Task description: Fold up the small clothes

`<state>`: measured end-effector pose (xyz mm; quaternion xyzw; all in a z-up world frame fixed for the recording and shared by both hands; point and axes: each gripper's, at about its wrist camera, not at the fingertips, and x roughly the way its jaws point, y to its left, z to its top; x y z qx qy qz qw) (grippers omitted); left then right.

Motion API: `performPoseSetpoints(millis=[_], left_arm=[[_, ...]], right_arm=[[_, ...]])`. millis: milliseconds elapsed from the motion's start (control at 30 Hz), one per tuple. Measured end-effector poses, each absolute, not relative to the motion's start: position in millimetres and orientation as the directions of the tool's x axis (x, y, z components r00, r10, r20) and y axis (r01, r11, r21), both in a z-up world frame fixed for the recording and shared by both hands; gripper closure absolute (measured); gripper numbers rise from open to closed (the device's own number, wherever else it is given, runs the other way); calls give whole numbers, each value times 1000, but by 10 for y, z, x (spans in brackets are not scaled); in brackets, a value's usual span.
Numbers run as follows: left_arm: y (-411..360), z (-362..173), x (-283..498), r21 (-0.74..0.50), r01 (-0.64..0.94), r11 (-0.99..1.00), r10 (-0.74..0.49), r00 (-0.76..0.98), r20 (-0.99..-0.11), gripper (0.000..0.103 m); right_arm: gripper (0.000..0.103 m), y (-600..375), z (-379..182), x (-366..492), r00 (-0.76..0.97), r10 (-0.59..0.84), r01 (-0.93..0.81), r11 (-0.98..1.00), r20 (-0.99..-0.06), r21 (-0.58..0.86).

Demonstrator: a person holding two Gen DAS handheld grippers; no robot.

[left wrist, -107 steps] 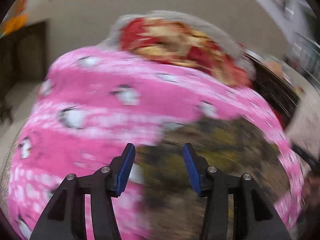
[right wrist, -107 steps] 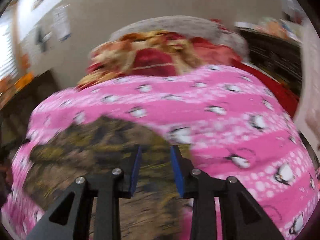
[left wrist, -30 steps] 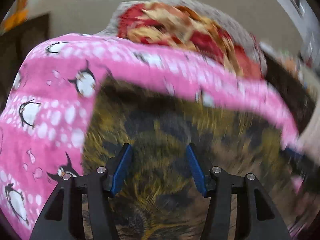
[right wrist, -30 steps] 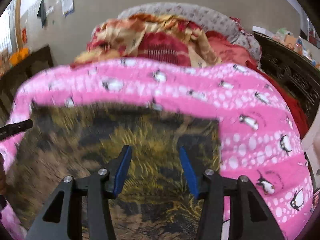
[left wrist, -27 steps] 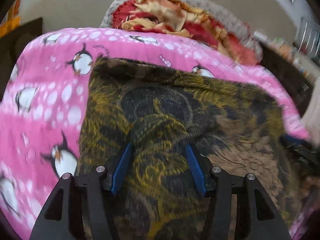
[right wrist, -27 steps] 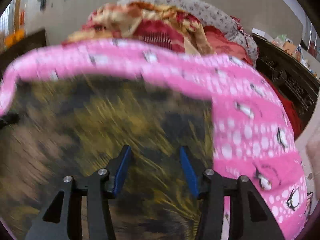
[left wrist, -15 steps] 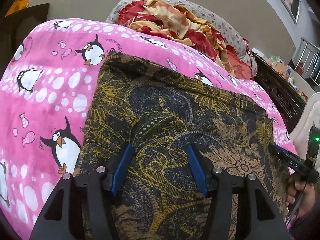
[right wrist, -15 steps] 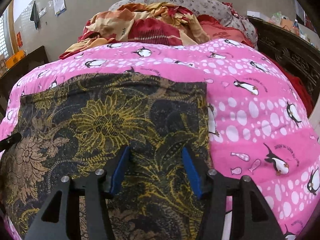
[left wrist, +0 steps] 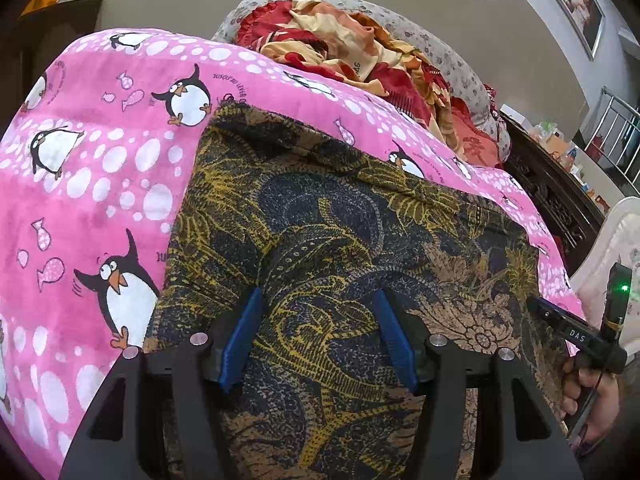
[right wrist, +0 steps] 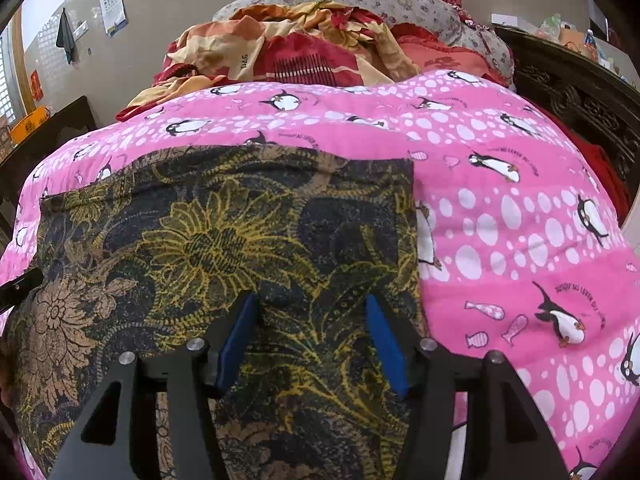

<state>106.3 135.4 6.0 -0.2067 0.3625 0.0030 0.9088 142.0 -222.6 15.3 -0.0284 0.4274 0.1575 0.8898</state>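
Note:
A dark cloth [left wrist: 320,208] with yellow and brown flower print lies spread flat on the pink penguin blanket [left wrist: 80,200]. My left gripper [left wrist: 316,296] hovers low over its near left part. Its jaws are opening, and a small raised pucker of the cloth sits between them, with no pad pressing it. In the right wrist view the same cloth [right wrist: 224,232] fills the lower left. My right gripper [right wrist: 311,300] is over its near right part beside the cloth's right edge. Its jaws are also opening, with only a slight wrinkle between the fingers.
A heap of red and orange bedding [right wrist: 288,52] and a grey flowered pillow lie at the far end of the blanket [right wrist: 520,240]. A dark carved bed frame [left wrist: 552,200] runs along the right. A hand [left wrist: 592,392] holding the other gripper shows at the right edge.
The cloth, earlier blurred and moving, has come down and now lies flat and still on the blanket. Both grippers sank toward it and their jaws stand slightly wider.

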Motion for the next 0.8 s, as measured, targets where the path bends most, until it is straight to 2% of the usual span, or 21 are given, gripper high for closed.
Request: performPoseSetpoints(millis=[800], left_arm=[[1357, 63, 1059, -377, -154, 913, -147, 738, -658, 64]], right_arm=[[42, -2209, 152, 1421, 587, 248, -299, 951, -771, 78]])
